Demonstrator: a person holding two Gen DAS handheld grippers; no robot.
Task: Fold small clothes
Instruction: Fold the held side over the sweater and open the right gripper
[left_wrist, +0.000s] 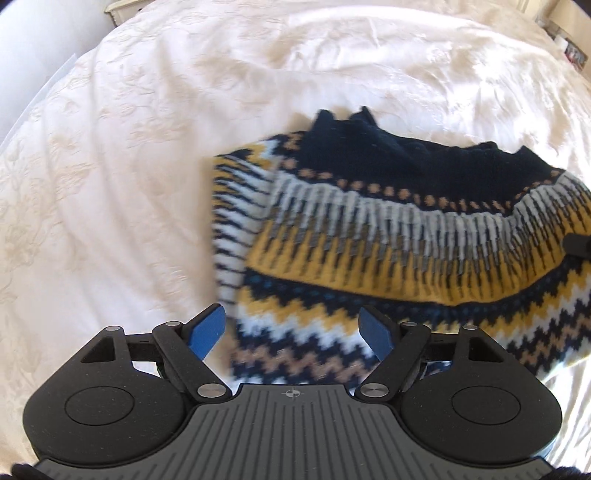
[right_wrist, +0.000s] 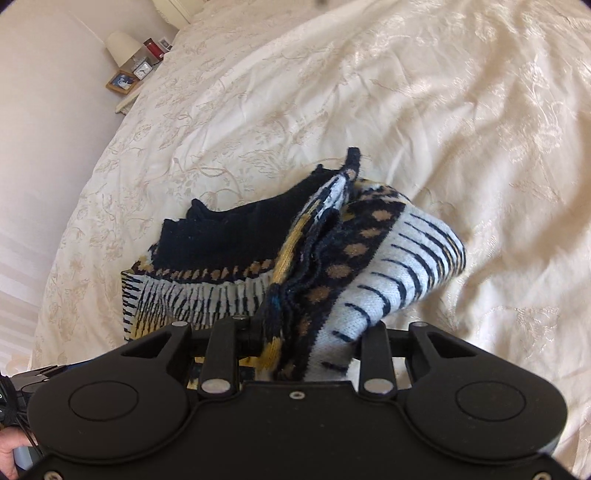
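A small knitted sweater (left_wrist: 388, 236), navy with yellow, white and tan zigzag bands, lies partly folded on the cream bedspread. My left gripper (left_wrist: 293, 326) is open, its blue pads (left_wrist: 208, 332) just above the sweater's near left corner, holding nothing. In the right wrist view my right gripper (right_wrist: 301, 332) is shut on a bunched fold of the sweater (right_wrist: 354, 273), lifting it over the rest of the garment; its fingertips are buried in the cloth. A dark part of the right gripper (left_wrist: 578, 245) shows at the sweater's right edge in the left wrist view.
The cream embroidered bedspread (left_wrist: 129, 166) spreads wide to the left and beyond the sweater. A bedside table with a lamp (right_wrist: 123, 46), a clock (right_wrist: 142, 70) and a photo frame (right_wrist: 122, 83) stands far left by the wall. A hand (right_wrist: 11, 448) shows at the lower left.
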